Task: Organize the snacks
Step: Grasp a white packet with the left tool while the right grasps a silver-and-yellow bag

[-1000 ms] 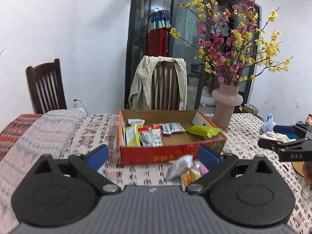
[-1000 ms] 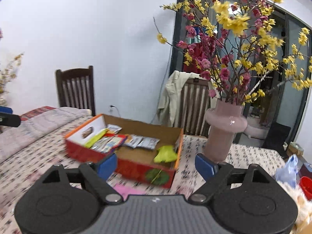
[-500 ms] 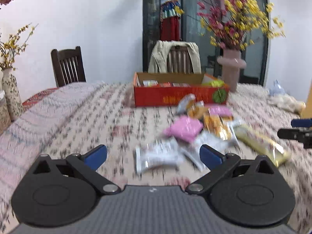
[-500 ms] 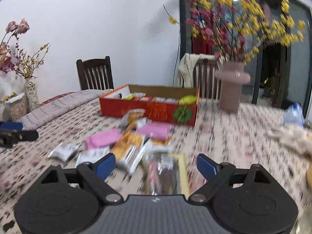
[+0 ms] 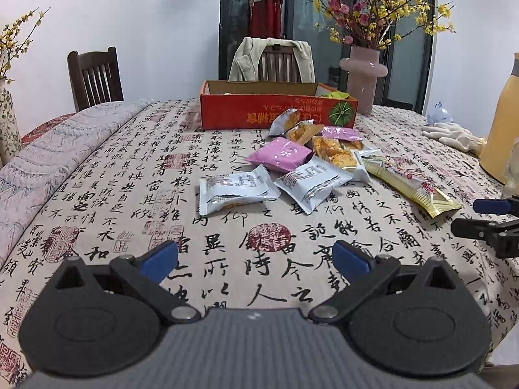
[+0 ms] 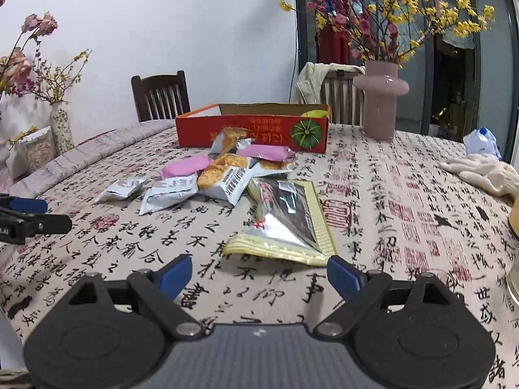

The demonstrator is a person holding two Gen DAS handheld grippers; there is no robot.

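Both grippers are spread wide w/ nothing between the jaws: the left gripper [image 5: 254, 261] sits low over bare tablecloth short of the snack pile, and the right gripper [image 6: 259, 274] sits just in front of the long gold packet [image 6: 285, 220]. The snacks lie loose on the table [image 5: 107, 201], in front of the orange box [image 5: 279, 113], which already holds a few items incl. something green at its right end. Main risk, as a guess: the packets overlap, so closing on one may drag or flip a neighbour. The white packet [image 5: 233, 191] is nearest the left gripper and lies fairly apart, but the second white one [image 5: 311, 181] is tucked against the pink packet [image 5: 280, 154] and the orange crackers [image 5: 334, 154], so a grab there could catch two at once. Foil wrappers look slick and flat; jaws coming in at a shallow angle may slide over the top or pinch only a seam, then drop it en route to the box. The gold packet is long and floppy, so gripped at the near end it prob. sags and sweeps the pile. The two grippers are also close side by side, so reaching for the same cluster could make them bump. The pink vase [image 6: 381, 103] stands just beside the box, at risk on a wide carry.
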